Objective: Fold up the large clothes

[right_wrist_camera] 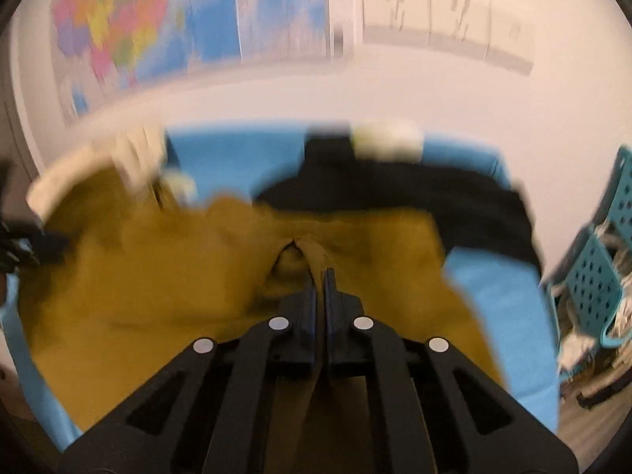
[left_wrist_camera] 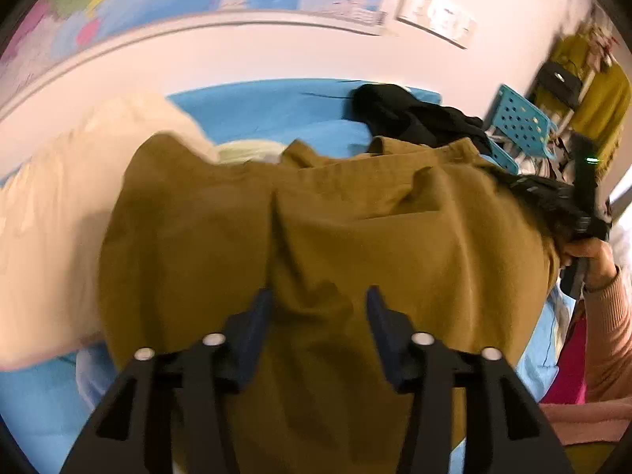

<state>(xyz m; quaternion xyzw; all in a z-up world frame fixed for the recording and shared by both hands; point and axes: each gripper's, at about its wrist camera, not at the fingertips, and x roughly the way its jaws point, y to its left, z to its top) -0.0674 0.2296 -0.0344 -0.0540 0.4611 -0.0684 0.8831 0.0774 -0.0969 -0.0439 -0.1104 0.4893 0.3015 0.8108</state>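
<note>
The mustard garment (left_wrist_camera: 324,213) lies spread and rumpled on the blue bed sheet (left_wrist_camera: 252,106), straight ahead of and beneath both your grippers. Cloth looks mid-weight, woven, soft: it will sag and drag rather than hold shape, so expect folds to slump if lifted from one point. No slip worry; it bunches readily between pads.

Your right gripper (right_wrist_camera: 319,276) is clamped tight on a pinched ridge of the mustard cloth, a small pucker rising just beyond its tips. View is smeared, so which part of the garment that is cannot be told.

Your left gripper (left_wrist_camera: 319,296) stands with jaws apart, cloth below and between them, a crease running up from its left finger; pads are not pressing anything. Best hold for it, by my reading: an edge or corner opposite the right's pinch, taking a full bite of doubled fabric.

Beyond the garment: black clothes (left_wrist_camera: 410,114) ahead and right, a cream cloth (left_wrist_camera: 59,205) to the left, a teal basket (right_wrist_camera: 592,272) far right.
</note>
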